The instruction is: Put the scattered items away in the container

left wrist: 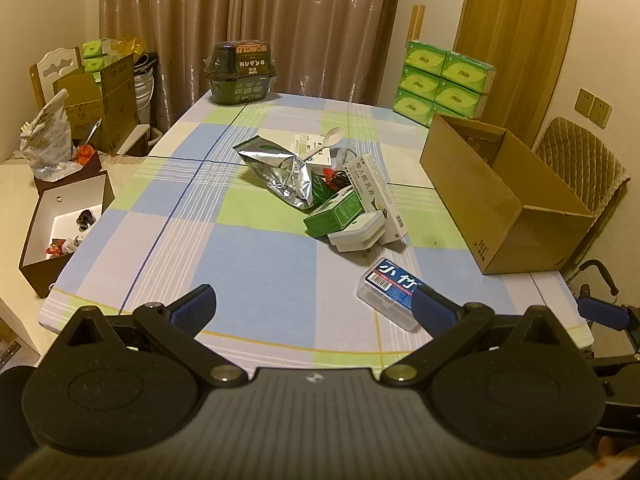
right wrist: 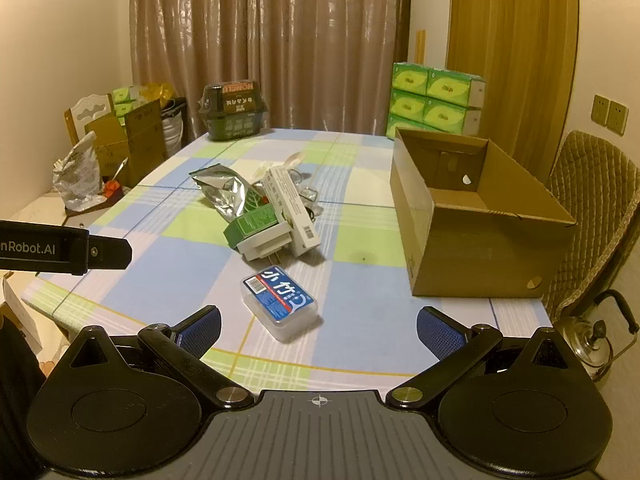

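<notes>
Both the left gripper [left wrist: 316, 308] and right gripper [right wrist: 318, 328] gape empty; the clear blue-labelled plastic case [right wrist: 279, 303] lies just ahead of the right gripper, its long axis diagonal.

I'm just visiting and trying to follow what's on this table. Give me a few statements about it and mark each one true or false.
1. The cardboard box already holds several of the scattered items. False: no item shows inside it.
2. The clear case with the blue label lies apart from the pile, nearer the grippers. True.
3. The right gripper is clamped on that case. False: its jaws stand wide open, holding nothing.
4. A white spoon rests on top of the pile. True.
5. The silver foil bag stands upright by itself. False: it lies crumpled in the pile.
6. The left gripper is open and empty. True.
</notes>
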